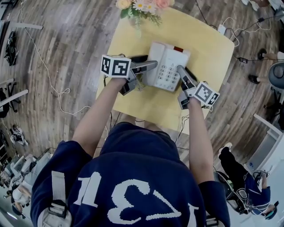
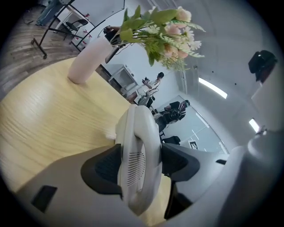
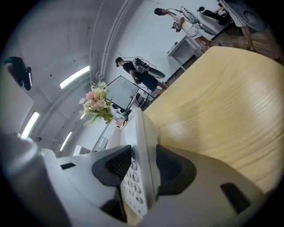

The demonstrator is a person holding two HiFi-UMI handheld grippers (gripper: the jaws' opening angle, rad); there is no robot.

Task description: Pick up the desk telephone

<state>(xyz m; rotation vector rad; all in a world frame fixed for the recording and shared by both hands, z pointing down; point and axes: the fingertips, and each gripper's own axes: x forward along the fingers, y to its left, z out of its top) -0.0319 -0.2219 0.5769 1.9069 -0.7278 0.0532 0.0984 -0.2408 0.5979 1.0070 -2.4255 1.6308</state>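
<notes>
The white desk telephone [image 1: 167, 66] is on the yellow table [image 1: 146, 106]. Its keypad faces up and its handset [image 1: 152, 52] lies along its left side. My left gripper [image 1: 148, 72] reaches in from the left and is shut on the handset [image 2: 135, 133], with a dark pad pressed against each side of it. My right gripper [image 1: 181, 73] is at the phone's right edge. In the right gripper view its pads clamp the edge of the base [image 3: 143, 142], one on the keypad face and one underneath. Whether the phone is off the table I cannot tell.
A pale vase of flowers [image 1: 140, 9] stands at the table's far edge, just behind the phone, and appears as the vase [image 2: 88, 60] in the left gripper view. A coiled cord [image 1: 140, 83] hangs by the left gripper. Cables run over the wooden floor [image 1: 53, 66]; people stand in the room beyond.
</notes>
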